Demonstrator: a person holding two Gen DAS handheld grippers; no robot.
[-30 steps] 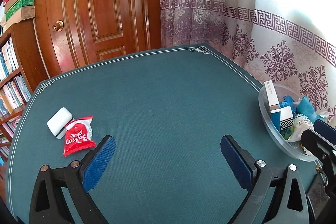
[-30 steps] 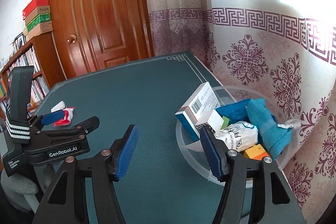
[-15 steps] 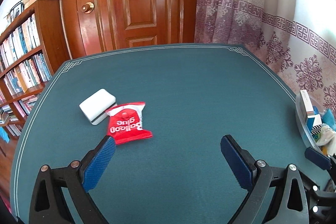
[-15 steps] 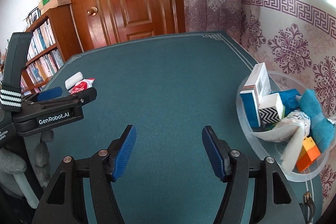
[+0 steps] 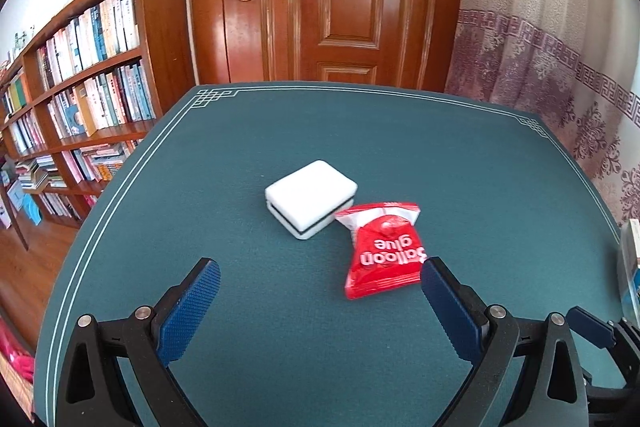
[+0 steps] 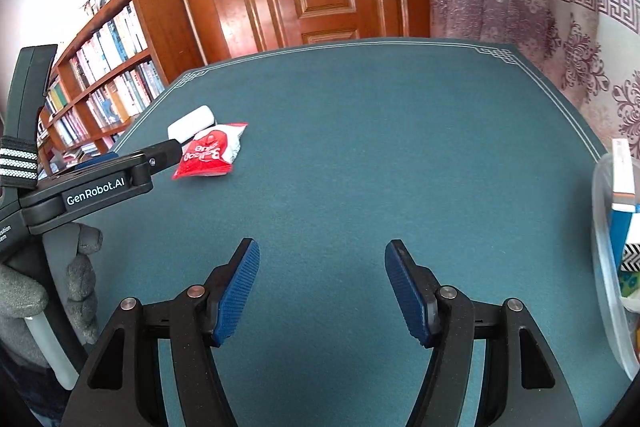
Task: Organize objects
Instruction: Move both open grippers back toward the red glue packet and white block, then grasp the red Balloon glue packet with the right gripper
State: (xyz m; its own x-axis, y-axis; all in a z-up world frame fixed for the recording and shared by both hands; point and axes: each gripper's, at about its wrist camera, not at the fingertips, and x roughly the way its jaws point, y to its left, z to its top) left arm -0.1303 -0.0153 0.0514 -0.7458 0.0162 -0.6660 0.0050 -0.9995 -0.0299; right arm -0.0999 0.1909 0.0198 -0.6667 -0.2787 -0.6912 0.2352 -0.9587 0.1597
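the left gripper (image 5: 320,307) is hanging low over the green table (image 5: 400,147) with its jaws wide apart and nothing between them. just ahead of it are lying the two loose things: a red packet (image 5: 382,251) and a white case (image 5: 311,198), touching or nearly touching at the packet's far corner. the packet is sitting ahead and to the right of the jaws' midline, its near right corner just beside the right fingertip (image 5: 436,279). its long axis is running roughly away from the gripper, tilted a little, so the jaws are standing across its short width. the case is lying further off, close to the midline, turned diagonally.

the right gripper (image 6: 322,287) is also standing open and empty, over bare cloth, well apart from the packet (image 6: 210,153) and the case (image 6: 191,123), which are showing far off to its left. the clear bowl (image 6: 602,267), already holding boxes, is sitting at its right edge.

the left gripper is plainly the nearer one; judging from this, it is needing a small shift to the right to centre the packet before closing, while the bowl is looking like the likely destination.
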